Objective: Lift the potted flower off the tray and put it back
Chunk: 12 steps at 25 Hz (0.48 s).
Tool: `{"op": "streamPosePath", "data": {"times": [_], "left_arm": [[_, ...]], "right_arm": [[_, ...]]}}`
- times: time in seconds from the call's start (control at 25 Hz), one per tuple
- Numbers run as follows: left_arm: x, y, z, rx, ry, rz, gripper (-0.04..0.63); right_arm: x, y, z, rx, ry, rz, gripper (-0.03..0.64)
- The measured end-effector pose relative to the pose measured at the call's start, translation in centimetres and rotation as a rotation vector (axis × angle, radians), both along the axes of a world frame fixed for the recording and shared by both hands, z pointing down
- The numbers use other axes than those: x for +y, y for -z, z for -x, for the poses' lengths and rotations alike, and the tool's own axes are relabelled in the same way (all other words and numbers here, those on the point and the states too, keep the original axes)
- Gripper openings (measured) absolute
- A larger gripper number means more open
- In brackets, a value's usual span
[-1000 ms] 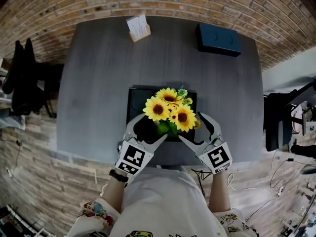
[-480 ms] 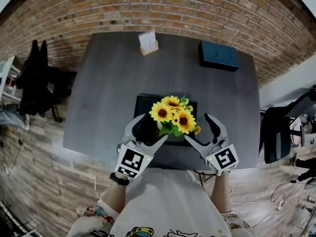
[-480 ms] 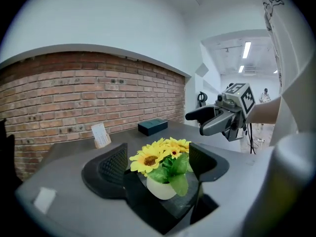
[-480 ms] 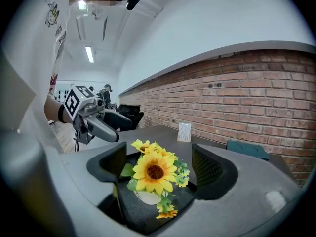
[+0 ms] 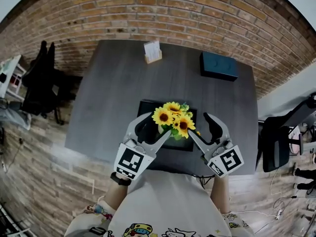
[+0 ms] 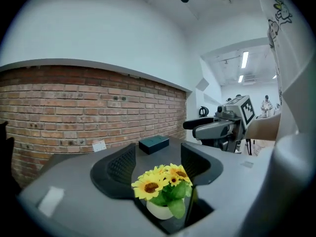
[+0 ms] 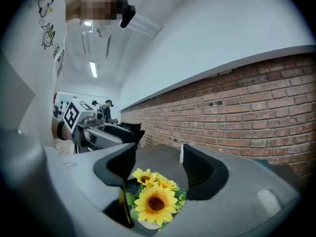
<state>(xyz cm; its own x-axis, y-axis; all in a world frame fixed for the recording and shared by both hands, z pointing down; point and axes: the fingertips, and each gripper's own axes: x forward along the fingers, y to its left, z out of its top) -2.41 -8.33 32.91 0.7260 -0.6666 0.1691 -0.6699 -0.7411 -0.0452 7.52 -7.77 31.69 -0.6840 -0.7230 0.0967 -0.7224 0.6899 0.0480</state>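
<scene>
The small white pot of yellow sunflowers (image 5: 173, 120) is sitting in the black rectangular tray (image 5: 147, 107), low between each pair of jaws; the left gripper (image 5: 159, 124) and right gripper (image 5: 199, 124), jaws having just been closing, are gaping apart, pressing nothing.

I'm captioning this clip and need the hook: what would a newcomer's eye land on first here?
The bright yellow potted sunflowers on the black tray, toward the near edge of the grey table. Next, the left gripper and right gripper flanking them, marker cubes up; their jaws have just been closing partway but stand apart, pressing on nothing, the flowers showing in each gap. Behind runs a brick wall.
</scene>
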Motion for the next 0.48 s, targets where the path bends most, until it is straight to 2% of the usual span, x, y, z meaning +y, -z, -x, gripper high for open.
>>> {"op": "streamPosePath", "data": {"times": [0.16, 0.28, 0.48], "left_arm": [[0.0, 1.4, 0.3, 0.013, 0.005, -0.023, 0.228], [0.3, 1.9, 0.5, 0.027, 0.006, -0.035, 0.166], [0.4, 2.2, 1.0, 0.056, 0.018, -0.039, 0.102]], "right_arm": [[0.0, 1.3, 0.1, -0.04, 0.0, -0.022, 0.241], [0.3, 1.3, 0.1, -0.049, -0.007, -0.021, 0.182], [0.6, 1.6, -0.2, -0.073, -0.032, -0.034, 0.08]]}}
